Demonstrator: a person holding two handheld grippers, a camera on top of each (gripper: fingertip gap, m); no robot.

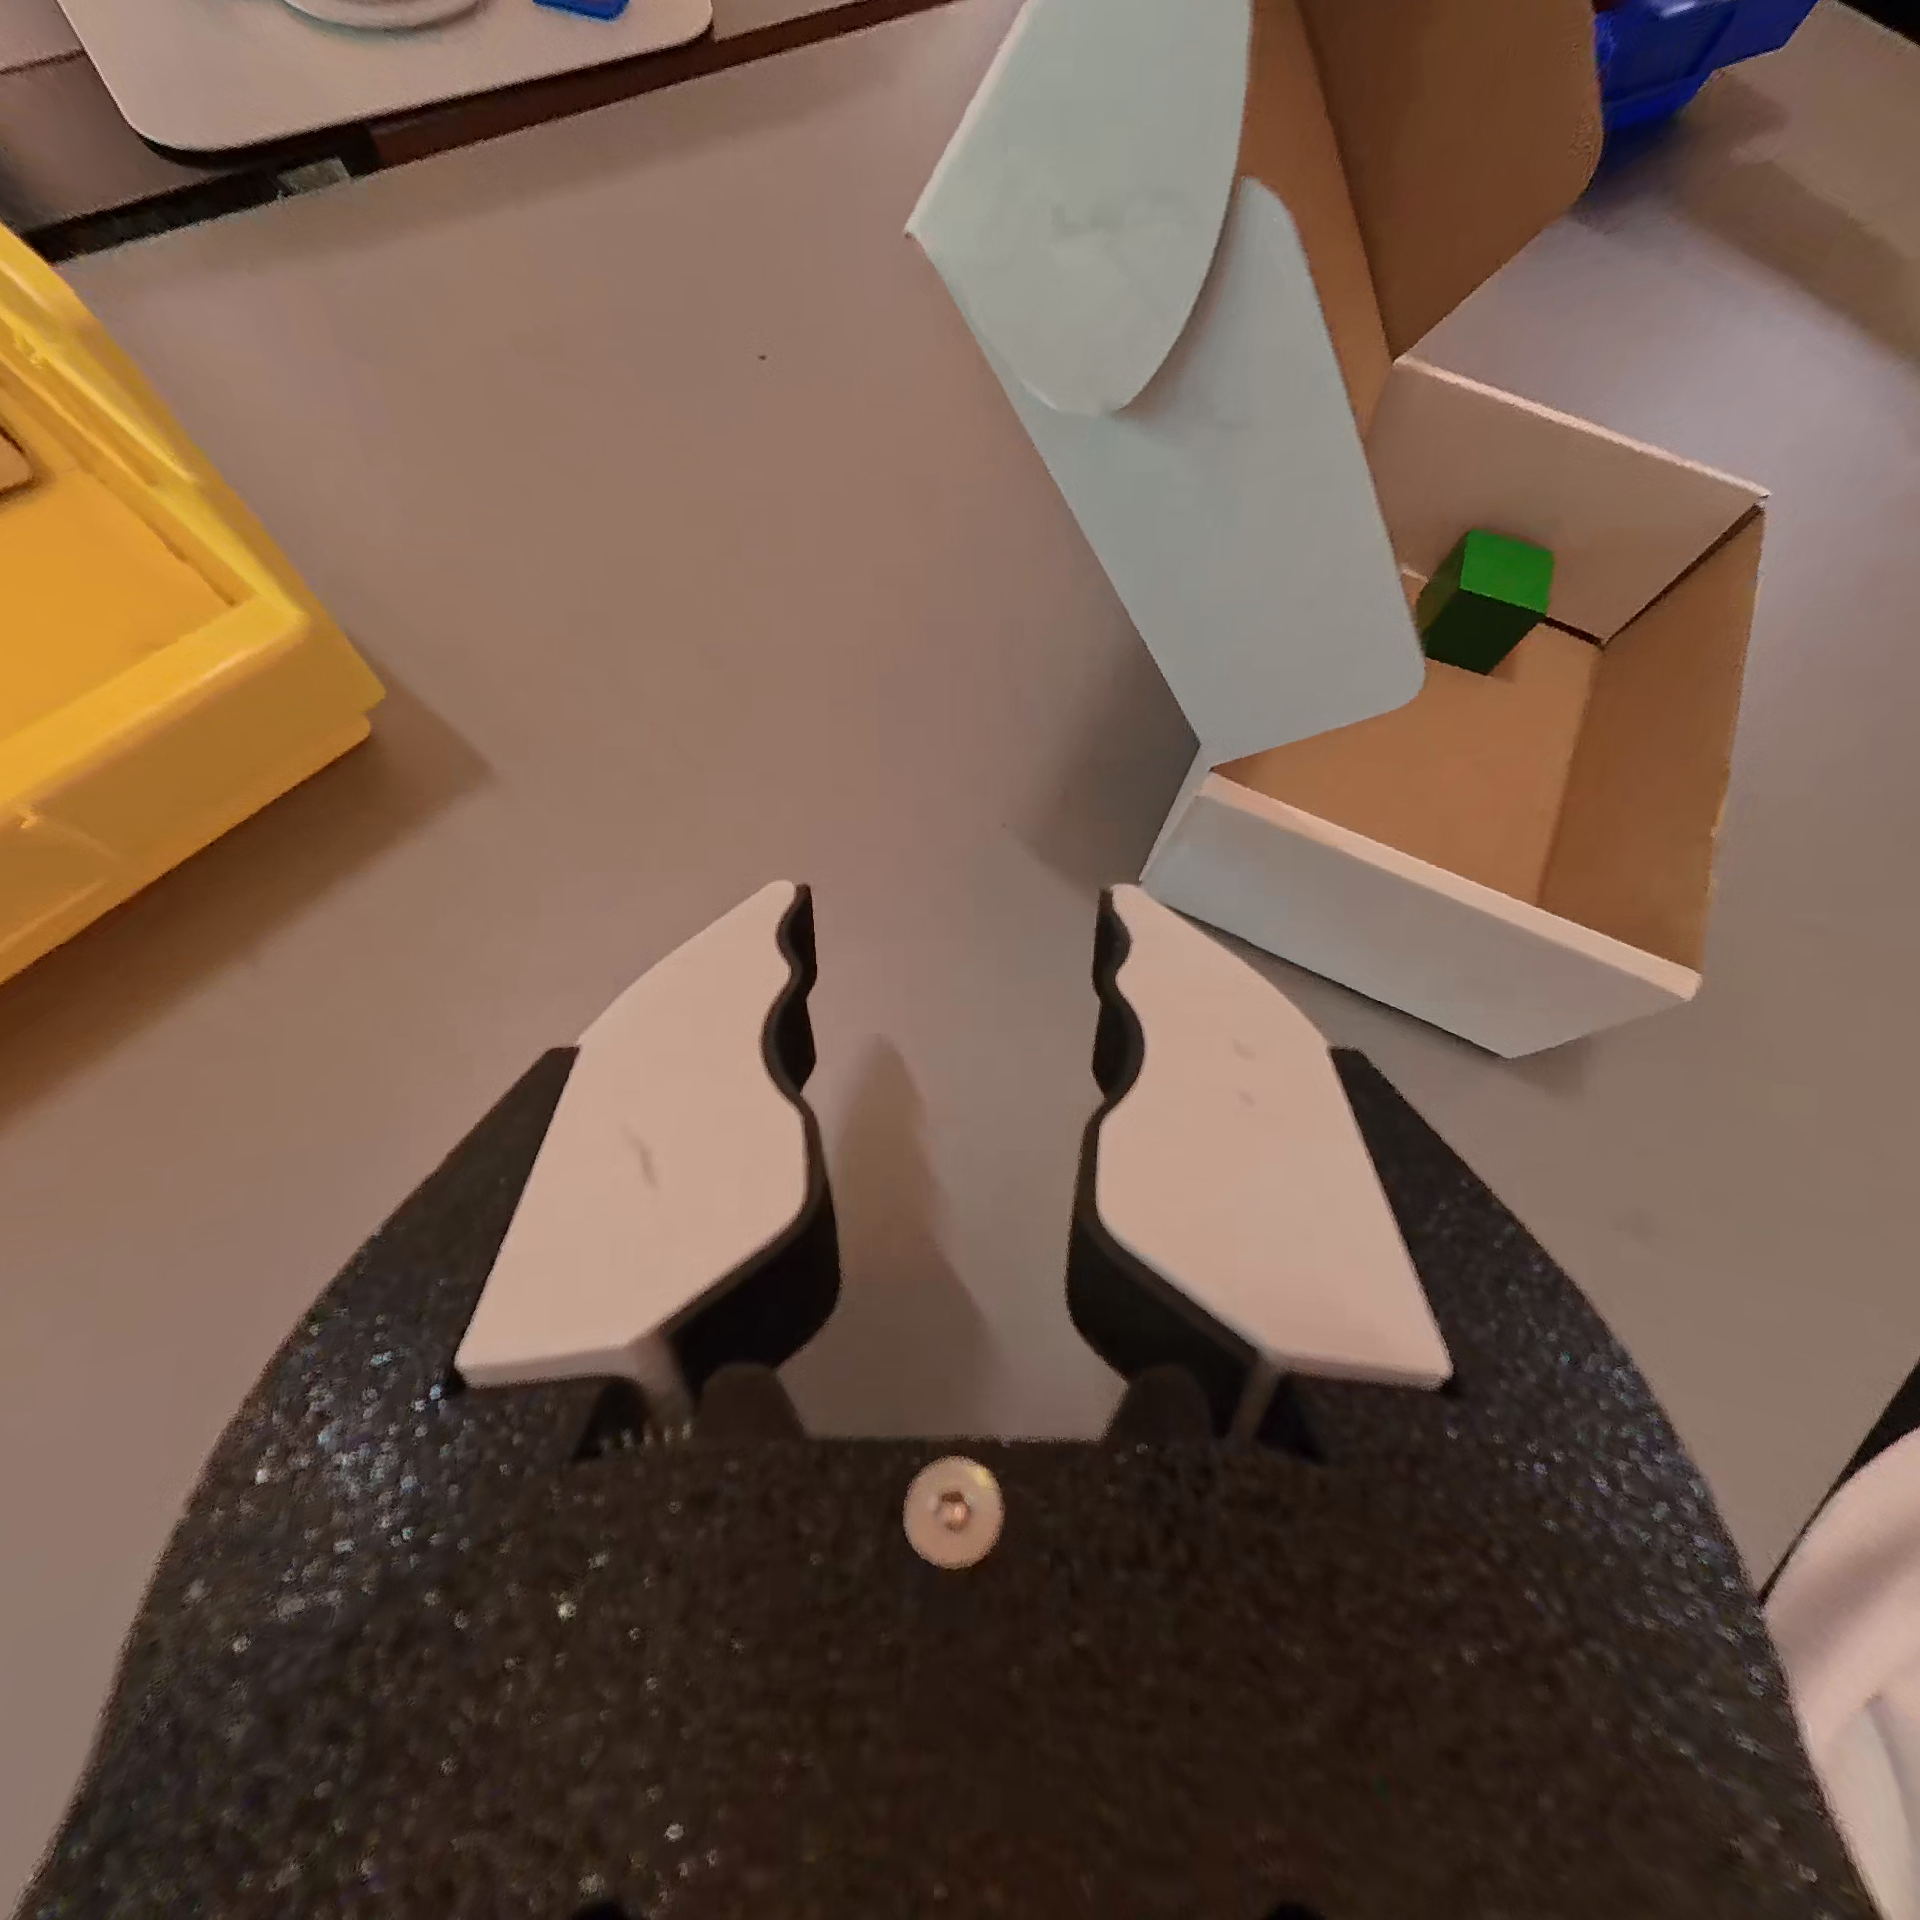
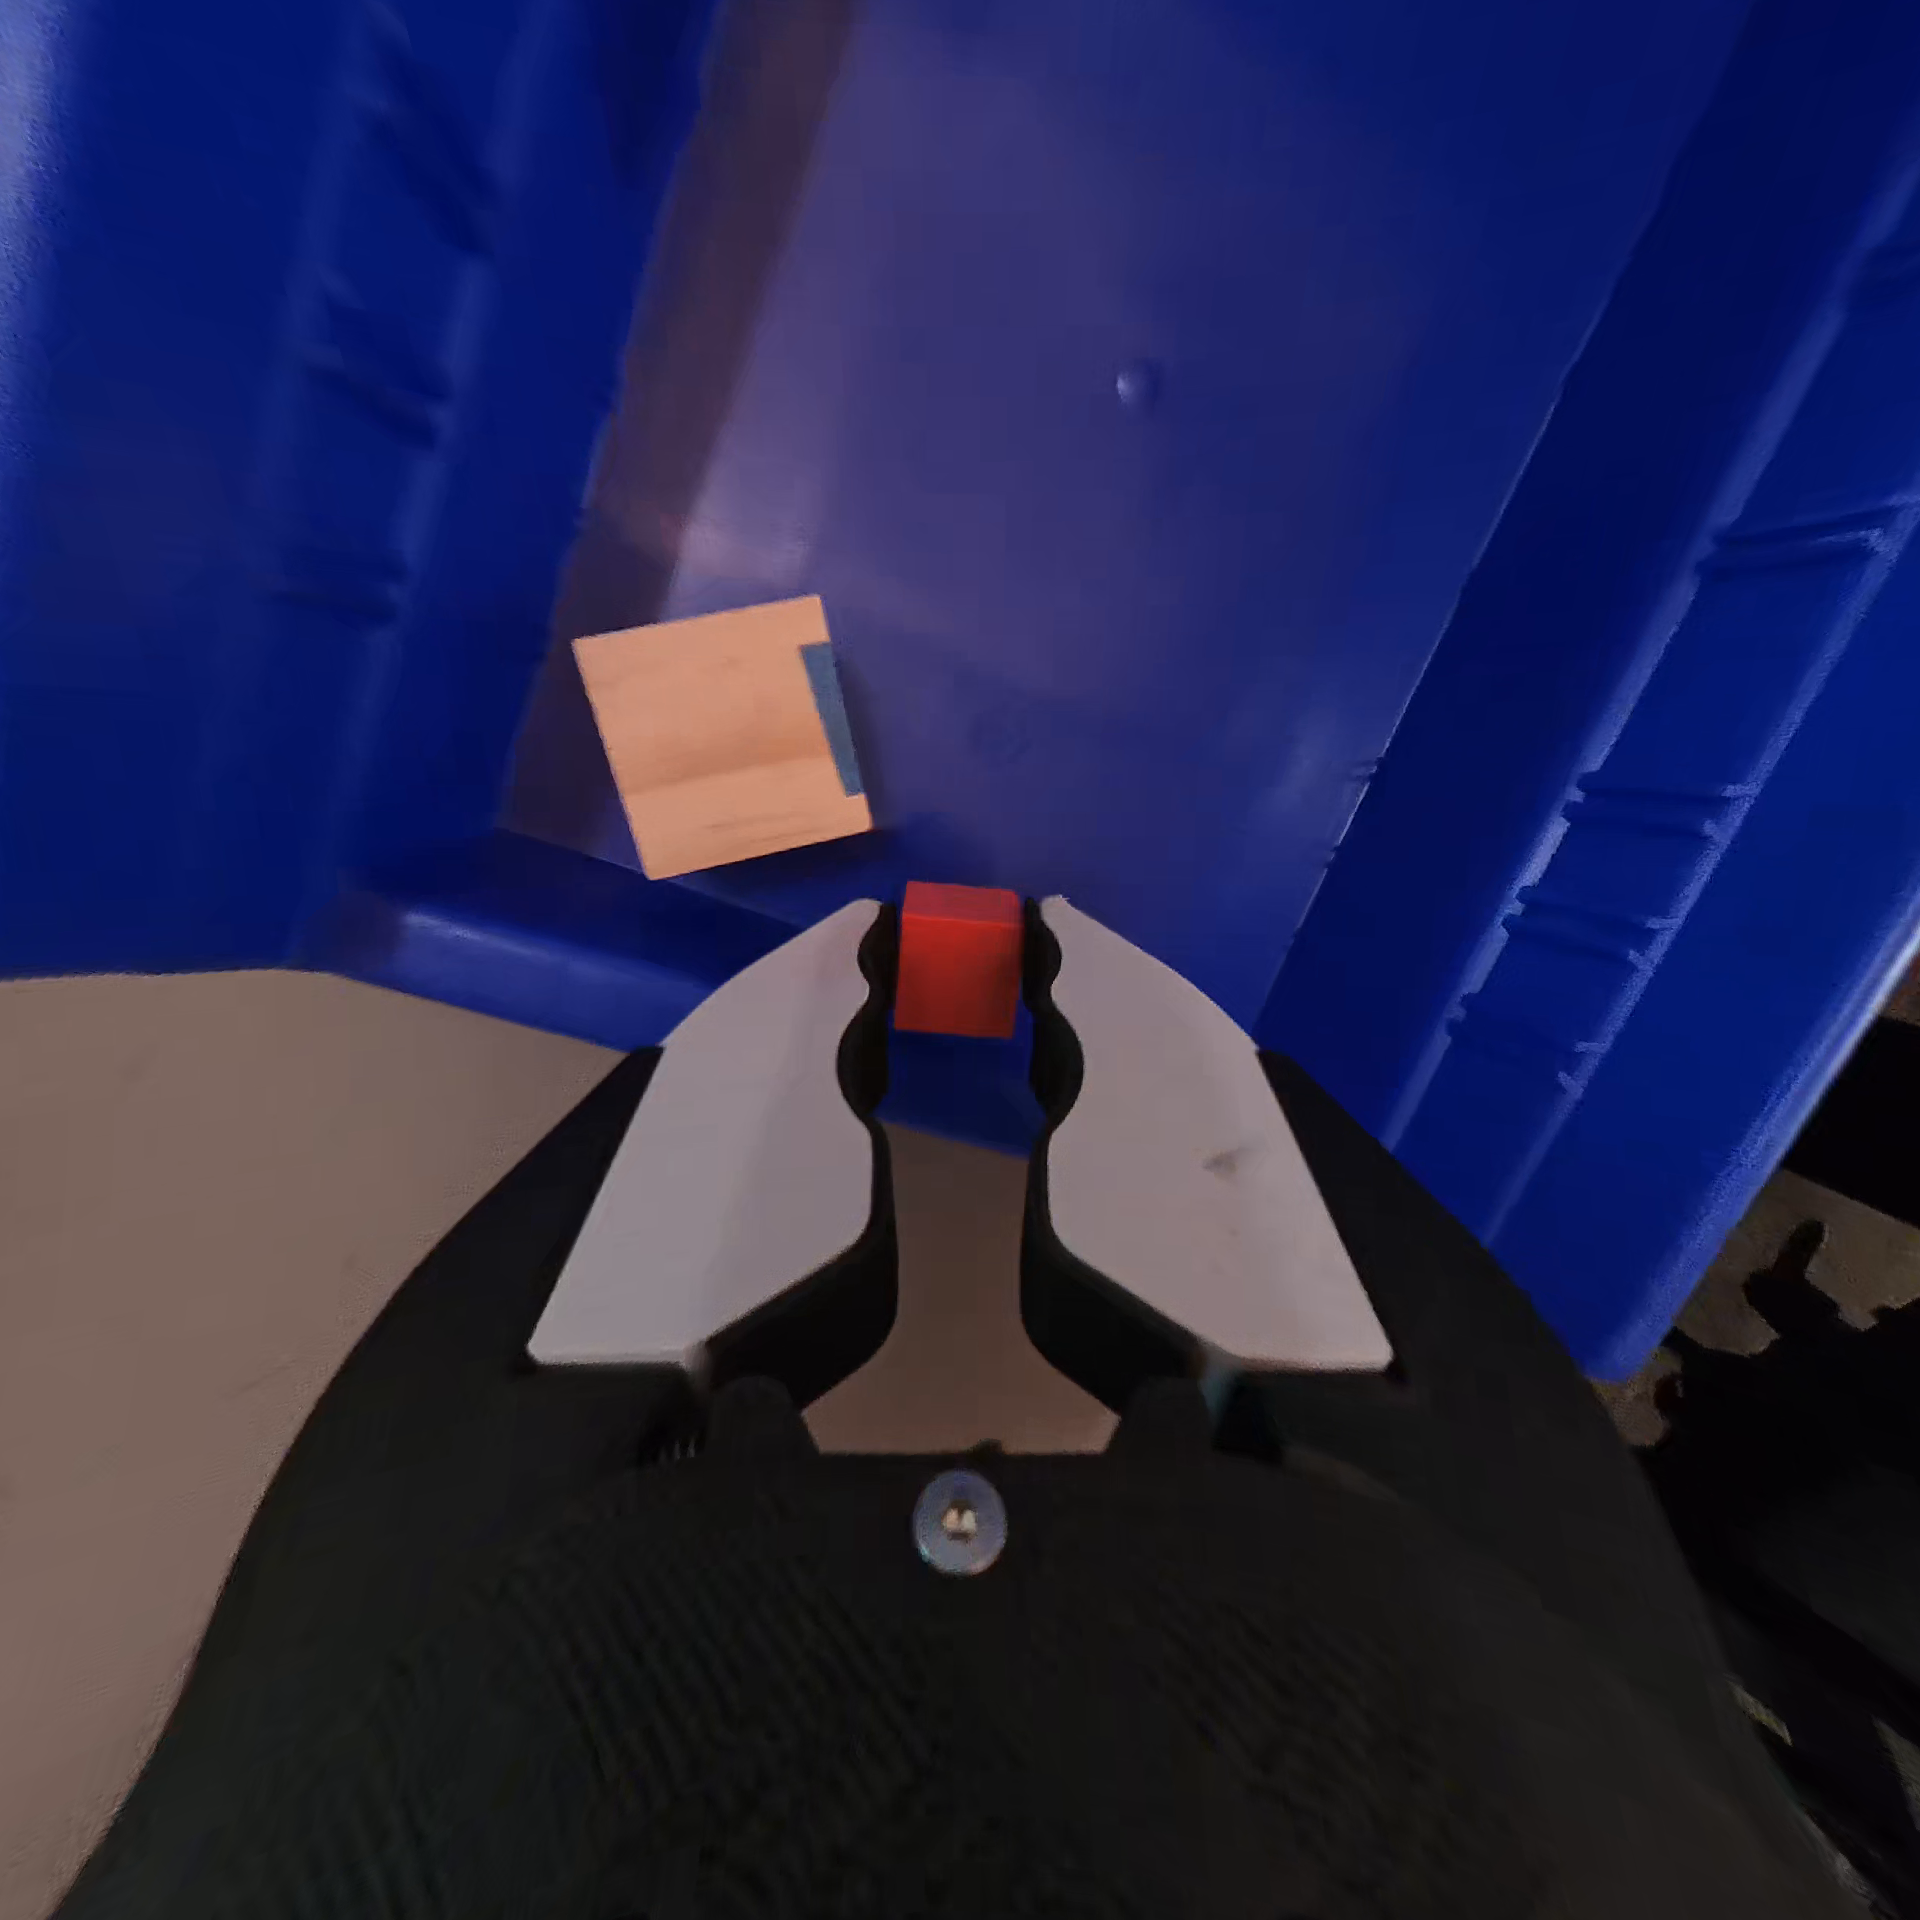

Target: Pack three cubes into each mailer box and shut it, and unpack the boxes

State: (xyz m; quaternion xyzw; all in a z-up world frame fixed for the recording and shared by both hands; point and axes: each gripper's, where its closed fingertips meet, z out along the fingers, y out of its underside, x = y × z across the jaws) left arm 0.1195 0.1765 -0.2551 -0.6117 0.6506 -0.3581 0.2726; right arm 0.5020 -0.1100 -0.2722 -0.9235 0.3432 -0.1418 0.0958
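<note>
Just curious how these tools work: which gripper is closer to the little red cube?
Right. The right gripper is shut on the small red cube over the blue plastic bin. The left gripper hangs open above the grey table, no red cube in its view.

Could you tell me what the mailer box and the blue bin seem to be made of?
Mailer box: likely cardboard, matte white outside, raw brown inside, with creased flaps. Blue bin: apparently moulded plastic, slightly glossy, with ribbed walls.
</note>
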